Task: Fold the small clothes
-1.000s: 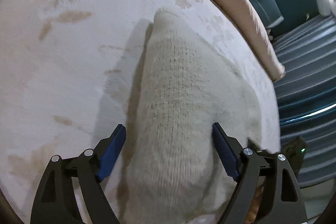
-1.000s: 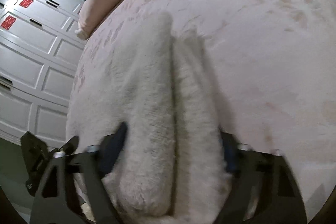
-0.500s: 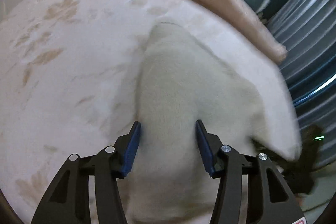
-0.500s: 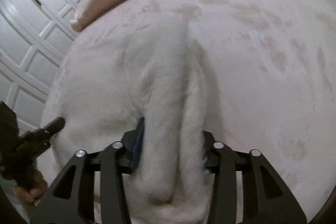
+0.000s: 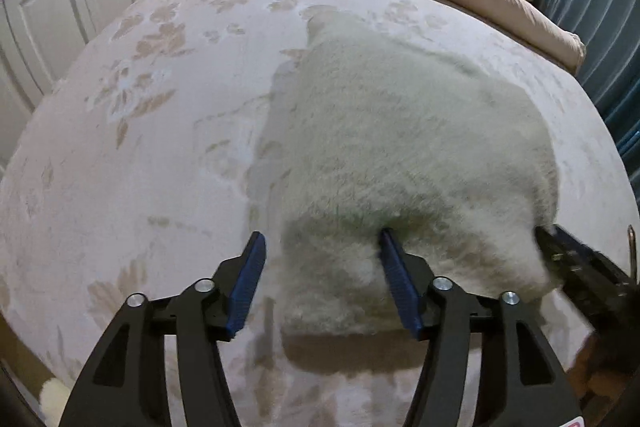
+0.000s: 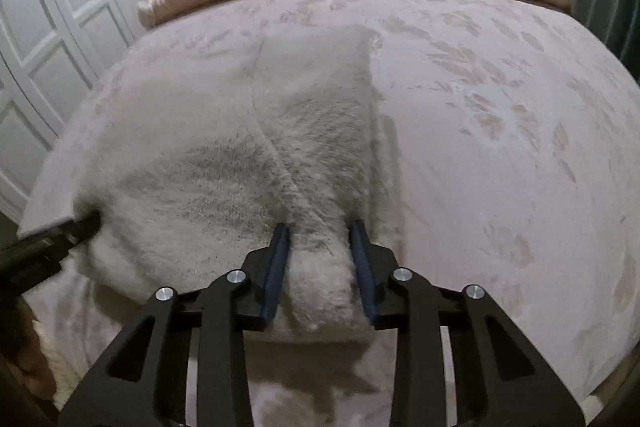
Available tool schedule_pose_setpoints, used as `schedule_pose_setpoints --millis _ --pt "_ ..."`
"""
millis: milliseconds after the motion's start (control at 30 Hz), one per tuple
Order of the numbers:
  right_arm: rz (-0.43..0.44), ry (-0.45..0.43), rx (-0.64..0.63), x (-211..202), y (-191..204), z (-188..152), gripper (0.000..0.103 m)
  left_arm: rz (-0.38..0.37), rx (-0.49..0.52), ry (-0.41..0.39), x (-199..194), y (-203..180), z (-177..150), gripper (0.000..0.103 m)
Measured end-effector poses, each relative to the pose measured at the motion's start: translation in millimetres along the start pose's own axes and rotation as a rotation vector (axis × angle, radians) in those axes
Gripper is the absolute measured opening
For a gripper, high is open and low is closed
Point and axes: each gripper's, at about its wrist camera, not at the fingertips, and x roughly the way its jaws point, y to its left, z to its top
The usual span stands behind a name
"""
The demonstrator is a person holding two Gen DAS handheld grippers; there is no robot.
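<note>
Sweater (image 5: pixel 400 155) now lies flatter and wider on the floral bedspread (image 5: pixel 140 167), near edge lifted; the left gripper (image 5: pixel 322 283), narrower half a second ago, gapes open around one corner, while the right gripper (image 6: pixel 320 263) stays pinched on a bunched fold.

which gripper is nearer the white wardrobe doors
Left. The left gripper holds the fuzzy white garment at its edge toward the wardrobe doors; the right gripper pinches the garment's opposite edge, farther from them.
</note>
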Motion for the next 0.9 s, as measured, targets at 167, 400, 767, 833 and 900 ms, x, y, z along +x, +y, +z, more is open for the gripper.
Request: schedule_pose_setpoints --millis 167,400,767,833,900 --pt "0.023 -0.033 0.068 -42.3 -1.6 -0.6 0.033 0.011 -0.018 -0.003 -16.8 -2.8 -9.2 0.06" --pt "0.008 -0.029 0.103 -55.5 5.2 -32.3 0.038 0.066 -0.023 -0.026 -36.1 -16.3 -33.1 0.065" --pt "-0.064 0.0 0.072 -52.4 12.7 -89.3 0.054 0.126 0.007 0.008 -28.4 -29.4 -76.5 0.07" --pt "-0.058 -0.006 0.076 -53.5 12.2 -91.1 0.054 0.127 -0.002 0.013 -27.0 -27.9 -81.9 0.07" --pt "-0.059 -0.016 0.078 -55.3 12.0 -92.0 0.056 0.132 -0.006 0.009 -26.8 -26.6 -85.9 0.07"
